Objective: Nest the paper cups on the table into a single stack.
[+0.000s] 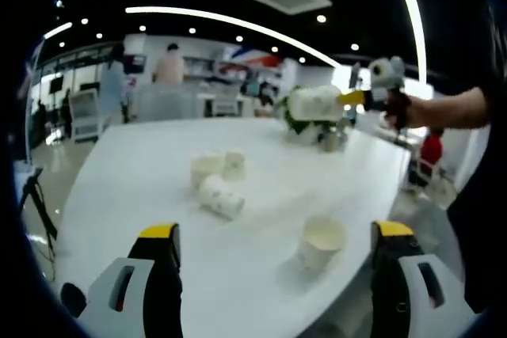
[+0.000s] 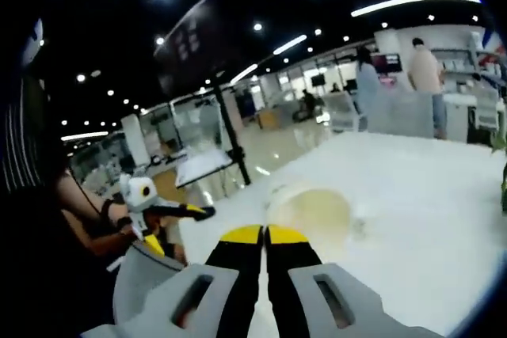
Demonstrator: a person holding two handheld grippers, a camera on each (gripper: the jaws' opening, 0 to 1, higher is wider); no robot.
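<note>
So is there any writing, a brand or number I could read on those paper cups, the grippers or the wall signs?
None can be read.
Paper cups: plain, no print visible.
Left gripper and right gripper: no lettering visible.
Dark hanging panel: pale marks, too blurred to read.

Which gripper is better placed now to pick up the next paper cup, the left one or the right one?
Probably the left. The left gripper is open, with an upright cup on the table just ahead of its jaws. The right gripper is shut, facing one cup, and must open first.
</note>
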